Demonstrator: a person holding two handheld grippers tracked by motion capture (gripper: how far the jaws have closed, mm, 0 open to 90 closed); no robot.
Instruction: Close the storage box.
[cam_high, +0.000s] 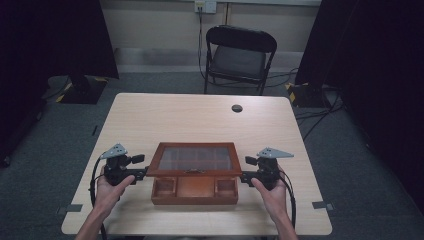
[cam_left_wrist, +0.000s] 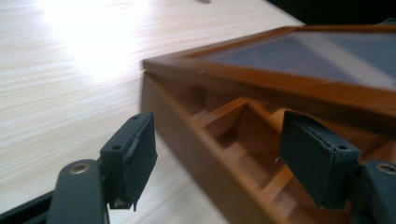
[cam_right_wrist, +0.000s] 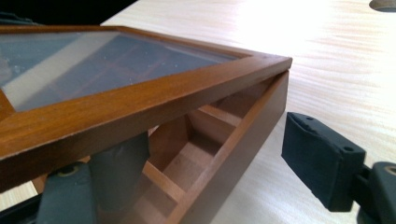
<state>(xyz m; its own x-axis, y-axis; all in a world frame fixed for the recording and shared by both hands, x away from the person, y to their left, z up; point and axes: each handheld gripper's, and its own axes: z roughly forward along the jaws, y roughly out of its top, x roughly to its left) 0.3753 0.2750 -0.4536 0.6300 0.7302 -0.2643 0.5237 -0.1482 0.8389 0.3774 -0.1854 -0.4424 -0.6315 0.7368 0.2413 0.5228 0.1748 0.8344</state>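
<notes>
Wooden box (cam_high: 194, 190) sits near the front edge of the light wood surface (cam_high: 165, 117), centred betw. the two hands. Its glass-paned lid (cam_high: 194, 159) is tilted up, partly open, so the front compartments show underneath.

Left gripper (cam_high: 141, 173) is at the box's left end. In the left gripper view its fingers (cam_left_wrist: 133, 156) stand apart, straddling the box's side wall: one outside over the surface, one over the compartments, not pressing on the wood.

Right gripper (cam_high: 246, 176) is at the right end, fingers (cam_right_wrist: 322, 161) also apart: one outside the wall, the other inside the box under the raised lid. Nothing clamped.

Black folding chair (cam_high: 240, 57) stands beyond the surface, well apart.
</notes>
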